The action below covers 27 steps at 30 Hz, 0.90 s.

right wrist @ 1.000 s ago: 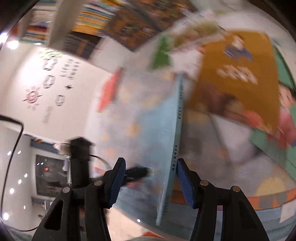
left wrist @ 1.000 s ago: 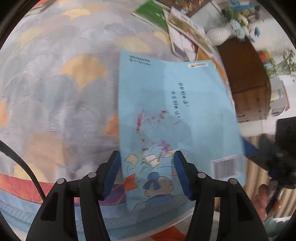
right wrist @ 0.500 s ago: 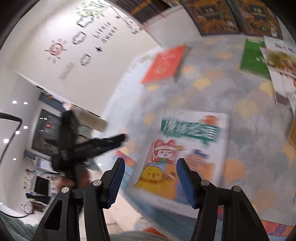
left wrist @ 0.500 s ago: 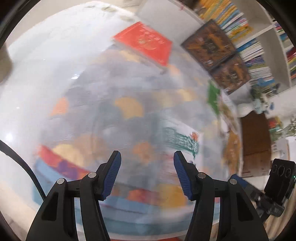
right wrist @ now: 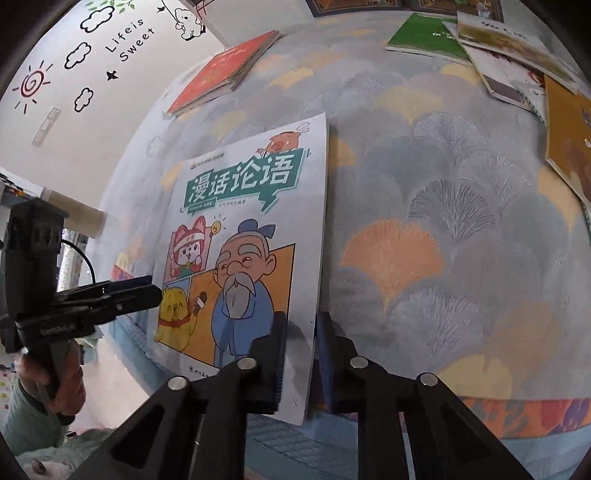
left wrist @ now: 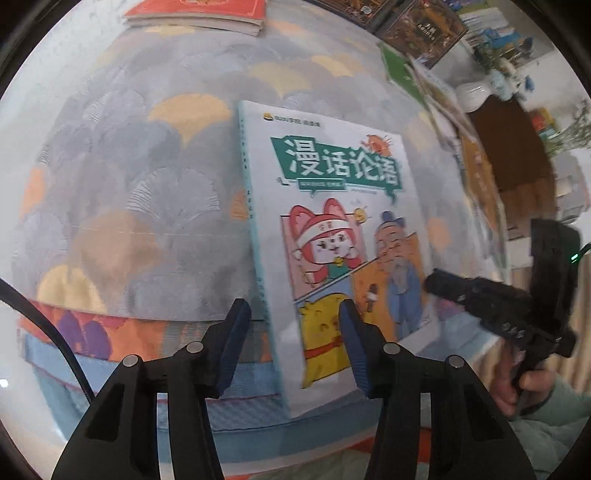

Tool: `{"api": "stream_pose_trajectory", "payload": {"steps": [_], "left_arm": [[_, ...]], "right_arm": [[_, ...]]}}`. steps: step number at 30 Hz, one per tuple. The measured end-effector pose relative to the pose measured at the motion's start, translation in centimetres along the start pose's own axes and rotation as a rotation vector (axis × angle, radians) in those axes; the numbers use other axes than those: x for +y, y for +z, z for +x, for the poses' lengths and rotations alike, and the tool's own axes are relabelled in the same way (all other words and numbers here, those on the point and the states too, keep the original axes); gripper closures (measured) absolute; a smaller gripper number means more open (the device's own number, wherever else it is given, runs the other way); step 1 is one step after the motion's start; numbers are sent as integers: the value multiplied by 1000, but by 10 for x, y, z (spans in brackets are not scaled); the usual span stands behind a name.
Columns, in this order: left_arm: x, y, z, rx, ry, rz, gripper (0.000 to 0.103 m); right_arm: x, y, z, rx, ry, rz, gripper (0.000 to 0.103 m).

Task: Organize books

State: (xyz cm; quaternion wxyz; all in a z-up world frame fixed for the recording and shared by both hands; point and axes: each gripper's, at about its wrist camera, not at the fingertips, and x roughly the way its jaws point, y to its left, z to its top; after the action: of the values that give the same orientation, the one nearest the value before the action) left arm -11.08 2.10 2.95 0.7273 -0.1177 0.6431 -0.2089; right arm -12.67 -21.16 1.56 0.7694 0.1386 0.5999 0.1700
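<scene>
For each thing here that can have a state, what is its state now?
cartoon book: front cover up on the patterned blanket, near right corner clamped.
right gripper: jaws just closed on the book's edge.
left gripper: jaws have been closing, astride the book's near left corner, pads not pressing.
red book: closed, flat, far corner.
green book: closed, flat, beside overlapping books.

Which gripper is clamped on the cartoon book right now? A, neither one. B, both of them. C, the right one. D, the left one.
C: in the right wrist view the right gripper has its pads pinched on the near edge of the cartoon book, after its jaws have just been closing, while the left gripper stands open with the book's corner between its fingers, not pressed.
</scene>
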Motion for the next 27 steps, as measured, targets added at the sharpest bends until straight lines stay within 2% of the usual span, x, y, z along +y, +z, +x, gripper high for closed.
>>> {"api": "stream_pose_trajectory", "payload": {"steps": [1,5,9,10,12,14,15,16,18,23,27], "left_arm": [[1,1,0,5,-38,-10,57],[5,2,-4,-11,-109,-50,57],[13,8,-38,-127,-328,-119,57],[9,11,-43,-143,-353,-111,57],[4,14,-43,-148,-335,-79,57],[3,16,-31,-117,-247,-54,57],[5,14,-25,-107,-218,-61,60],[8,11,-21,-101,-208,-74,67],[17,10,-17,-75,-235,-99,74],[20,1,-5,-39,-237,-118,79],[8,-5,3,-16,-267,-117,82]], "right_arm": [[2,-1,0,2,-5,-4,87],[2,0,1,5,-5,26,85],[-5,4,2,-1,26,89,84],[-6,4,3,-3,35,107,84],[-6,4,4,-8,42,131,83],[-6,3,3,-14,40,135,83],[-5,2,2,-16,38,135,83],[-5,2,2,-18,38,137,83],[-6,1,2,-21,44,148,83],[-7,0,1,-31,45,163,83],[-8,-1,1,-33,56,172,83]]}}
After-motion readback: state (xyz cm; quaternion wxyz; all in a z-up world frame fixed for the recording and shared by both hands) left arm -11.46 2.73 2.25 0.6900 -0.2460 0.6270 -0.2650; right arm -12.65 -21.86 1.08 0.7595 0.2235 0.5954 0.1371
